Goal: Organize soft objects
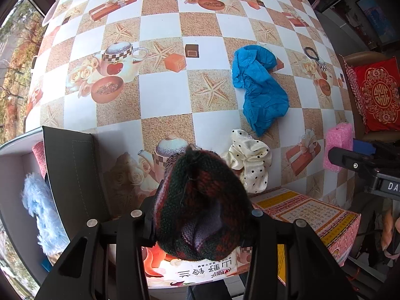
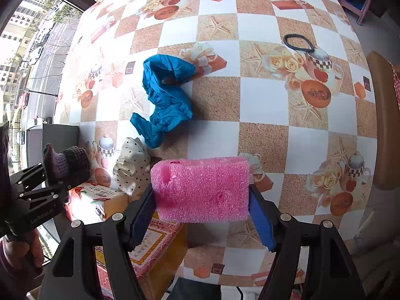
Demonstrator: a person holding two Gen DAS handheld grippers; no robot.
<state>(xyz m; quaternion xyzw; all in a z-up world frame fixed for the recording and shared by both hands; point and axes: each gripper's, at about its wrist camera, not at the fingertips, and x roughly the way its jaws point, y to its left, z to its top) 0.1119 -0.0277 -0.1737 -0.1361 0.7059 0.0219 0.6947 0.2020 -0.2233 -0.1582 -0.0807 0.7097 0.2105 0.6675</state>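
- The left claw (image 1: 200,227) is clamped on a dark green-and-red knitted woollen piece (image 1: 200,205), held up off the surface; the knit bulges past both fingers, so the grip looks secure but bulky.
- The right claw (image 2: 202,212) pinches a pink rectangular foam sponge block (image 2: 201,190) by its two ends, also lifted.
- To the left claw's left stands a dark open storage box (image 1: 72,165), already holding a pale blue fluffy item (image 1: 42,212); this looks like the drop place.
- My advice: carry the knit over the box wall with clearance, lower it well inside, then release, so loose yarn does not snag on the rim.
- Just ahead of the left claw lies a cream polka-dot satin scrunchie (image 1: 250,160); beyond it a crumpled blue shoe cover (image 1: 260,87), and farther right a black hair band (image 2: 298,42), all on the checked surface (image 1: 162,27).
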